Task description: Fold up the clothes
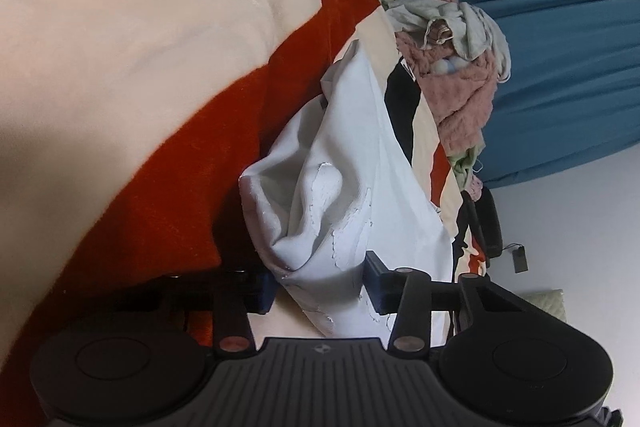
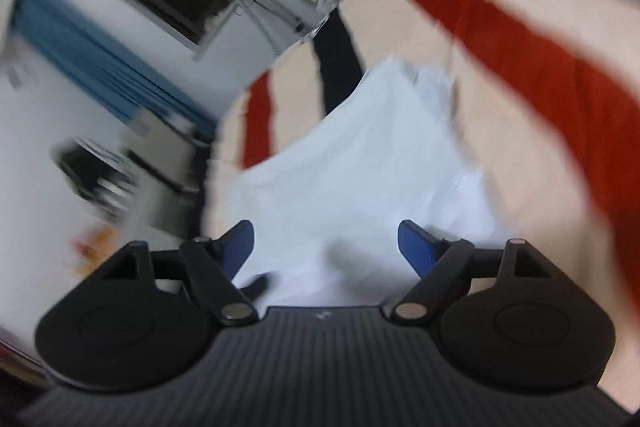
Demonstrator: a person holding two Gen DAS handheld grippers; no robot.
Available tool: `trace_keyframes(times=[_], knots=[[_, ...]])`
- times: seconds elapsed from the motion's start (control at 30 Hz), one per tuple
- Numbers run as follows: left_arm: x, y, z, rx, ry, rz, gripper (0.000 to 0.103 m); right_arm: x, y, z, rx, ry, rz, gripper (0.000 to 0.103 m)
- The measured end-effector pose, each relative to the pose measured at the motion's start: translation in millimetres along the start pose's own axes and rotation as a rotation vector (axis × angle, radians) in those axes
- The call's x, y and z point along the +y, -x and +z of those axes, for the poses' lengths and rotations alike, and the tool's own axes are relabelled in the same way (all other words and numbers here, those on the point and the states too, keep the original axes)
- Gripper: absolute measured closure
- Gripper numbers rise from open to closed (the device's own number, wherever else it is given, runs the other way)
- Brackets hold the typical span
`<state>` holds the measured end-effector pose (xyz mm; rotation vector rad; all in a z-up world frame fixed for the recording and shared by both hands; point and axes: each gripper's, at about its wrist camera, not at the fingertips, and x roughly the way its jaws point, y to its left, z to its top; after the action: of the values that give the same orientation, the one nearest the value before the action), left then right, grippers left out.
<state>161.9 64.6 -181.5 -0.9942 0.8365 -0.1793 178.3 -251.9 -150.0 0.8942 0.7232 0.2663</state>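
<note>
1. While the left gripper (image 1: 320, 285) pinches a bunched fold of the pale blue garment (image 1: 344, 163), it lies on the striped blanket (image 1: 120, 67).
2. Right gripper (image 2: 326, 247) gapes wide, empty, above the cloth.
3. Soft, light, limp; judged best gripped at an edge or hem.

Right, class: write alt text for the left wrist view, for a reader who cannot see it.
The left gripper has a bunched fold of pale blue garment between its blue fingers. The garment lies on a cream, red and black striped blanket. Further back sits a pile of unfolded laundry.
</note>
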Motion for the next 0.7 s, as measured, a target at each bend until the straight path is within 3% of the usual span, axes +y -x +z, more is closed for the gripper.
trace_keyframes(times=[0.13,0.37,0.47,0.7], knots=[[1.2,2.5,-1.8,-0.011,0.018,-0.019,0.067,-24.0,-10.1,-12.9,0.094,-0.247,0.140,0.021],[0.6,4.7,-4.3,-0.032,0.013,-0.028,0.071,-46.9,-51.9,-34.5,0.264,-0.458,0.194,0.022],[2.5,8.0,-6.7,-0.036,0.016,-0.032,0.072,-47.2,-58.5,-33.7,0.254,-0.462,0.191,0.022],[7.5,14.4,-8.9,-0.044,0.047,-0.050,0.074,-70.9,-40.6,-25.0,0.040,-0.567,0.142,0.030]])
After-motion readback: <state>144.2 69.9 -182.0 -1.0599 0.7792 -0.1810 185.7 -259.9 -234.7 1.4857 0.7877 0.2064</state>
